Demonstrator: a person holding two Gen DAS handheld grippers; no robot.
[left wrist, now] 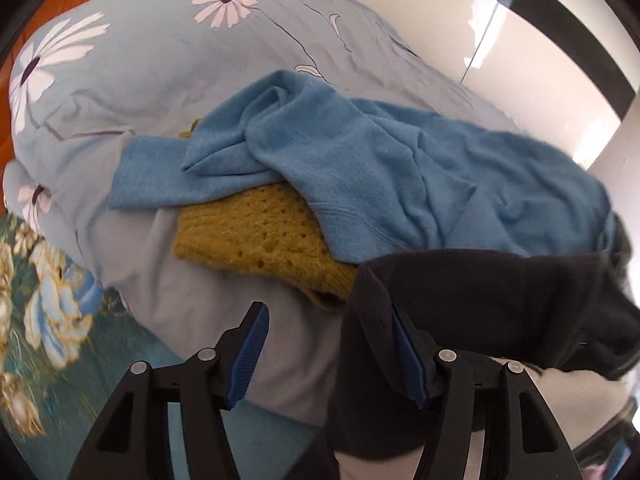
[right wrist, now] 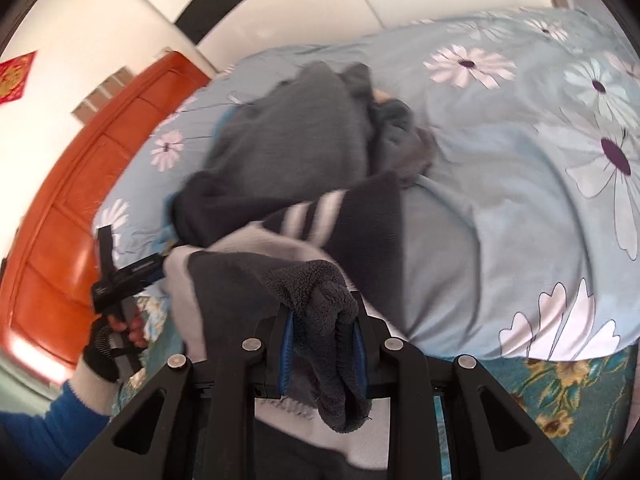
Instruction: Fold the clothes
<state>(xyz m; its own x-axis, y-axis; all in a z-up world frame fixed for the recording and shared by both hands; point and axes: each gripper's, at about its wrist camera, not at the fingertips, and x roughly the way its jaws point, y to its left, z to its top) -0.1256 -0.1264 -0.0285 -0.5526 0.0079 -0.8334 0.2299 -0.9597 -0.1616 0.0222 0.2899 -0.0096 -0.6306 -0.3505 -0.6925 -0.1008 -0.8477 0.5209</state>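
left wrist view: the left gripper (left wrist: 328, 344) has its jaws spread wide, gripping nothing; the dark garment (left wrist: 460, 304) drapes over its right finger (left wrist: 408, 356) only.
pile: a blue sweater (left wrist: 400, 168) lies rumpled on top of a mustard knit (left wrist: 264, 236), both just beyond the dark garment on the quilt.
quilt: the flowered quilt (left wrist: 120, 64) bulges under and behind the dark garment, with a teal sheet (left wrist: 48, 280) at its near edge.
right wrist view: the right gripper (right wrist: 322, 320) is clenched on a fleecy bunch of the dark garment (right wrist: 316, 292), which hangs out past the fingers.
garment spread: the rest of the dark garment, with pale stripes (right wrist: 308, 208), runs away from the gripper across the quilt (right wrist: 520, 184) toward a grey heap (right wrist: 296, 128).
other hand: a gloved hand (right wrist: 112, 336) holds the left gripper's handle at the garment's far side, before an orange door (right wrist: 72, 184).
progress: by my reading the dark garment is bunched, not flat, so no fold shows yet.
left to do: the blue sweater and the grey heap look unfolded; whether the mustard knit is folded, i cannot tell.
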